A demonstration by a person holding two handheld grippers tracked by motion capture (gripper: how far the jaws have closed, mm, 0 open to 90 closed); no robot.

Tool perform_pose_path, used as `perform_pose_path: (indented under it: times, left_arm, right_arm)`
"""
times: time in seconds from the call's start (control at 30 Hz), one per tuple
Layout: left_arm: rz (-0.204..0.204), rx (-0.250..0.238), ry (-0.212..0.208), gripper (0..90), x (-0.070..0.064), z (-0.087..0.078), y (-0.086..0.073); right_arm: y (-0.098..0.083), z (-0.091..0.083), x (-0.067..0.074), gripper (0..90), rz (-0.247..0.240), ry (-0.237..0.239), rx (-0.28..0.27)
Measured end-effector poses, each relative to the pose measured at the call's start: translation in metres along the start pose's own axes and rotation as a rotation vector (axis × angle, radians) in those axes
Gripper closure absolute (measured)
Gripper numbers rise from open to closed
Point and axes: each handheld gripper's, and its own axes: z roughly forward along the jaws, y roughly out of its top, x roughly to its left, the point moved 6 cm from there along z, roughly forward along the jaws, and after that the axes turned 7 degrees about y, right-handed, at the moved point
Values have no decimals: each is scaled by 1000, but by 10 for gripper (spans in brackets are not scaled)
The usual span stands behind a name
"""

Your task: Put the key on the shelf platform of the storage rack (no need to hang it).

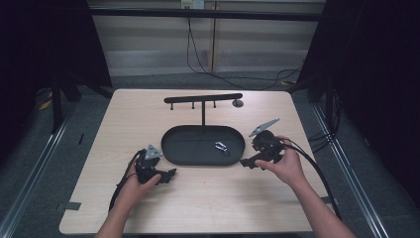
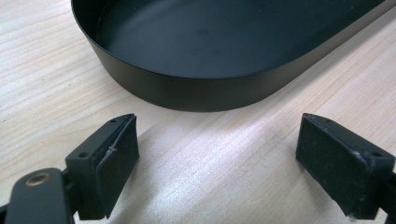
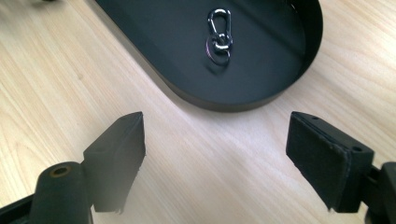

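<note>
A small metal clip (image 3: 219, 35) with a ring on it is lying inside the black oval tray (image 1: 171, 148), toward the tray's right end, and nothing is holding it. The tray is sitting in the middle of the desk (image 1: 208, 198), and behind it, toward the far edge, a black hanger stand (image 1: 203, 99) with a row of small pegs under its bar is standing with nothing hanging on it.

The right gripper (image 1: 249, 162) is resting just off the tray's right end, near the right edge of the desk, and its fingers (image 3: 119, 158) are standing wide apart with only bare wood between them; in the right gripper view they are pointing at the tray end where the clip is lying. The left gripper (image 1: 170, 174) is sitting beside the tray's left end, toward the near edge of the desk, its fingers (image 2: 112, 163) also spread wide and gripping nothing, with the tray wall just ahead of them.

Judging from this, the work with the clip is either just starting or between steps: the clip is sitting loose in the tray and both hands are empty. If the aim is hanging it on a peg, the picking up and hanging are both remaining to be done.
</note>
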Motion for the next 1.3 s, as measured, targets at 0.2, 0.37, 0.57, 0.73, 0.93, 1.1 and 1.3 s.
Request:
perform_pose_path:
  times: [0.2,0.37,0.57,0.73,0.93,1.1,1.3]
  left_arm:
    - [0,0,0,130,0,0,0]
    - [0,0,-1,130,0,0,0]
    - [0,0,0,129,0,0,0]
    - [0,0,0,130,0,0,0]
    - [0,0,0,130,0,0,0]
    - [-1,0,-1,130,0,0,0]
    - [-1,0,-1,130,0,0,0]
  right_arm:
    - [-11,-4,-2,197,1,-1,15]
    - [-18,-6,-4,196,2,3,18]
    - [-27,-8,-5,195,13,16,18]
    - [-36,-9,-5,195,11,25,22]
    - [-48,-9,-7,195,18,24,28]
    - [-54,-12,-7,195,28,27,17]
    - [-70,-11,-7,197,28,28,19]
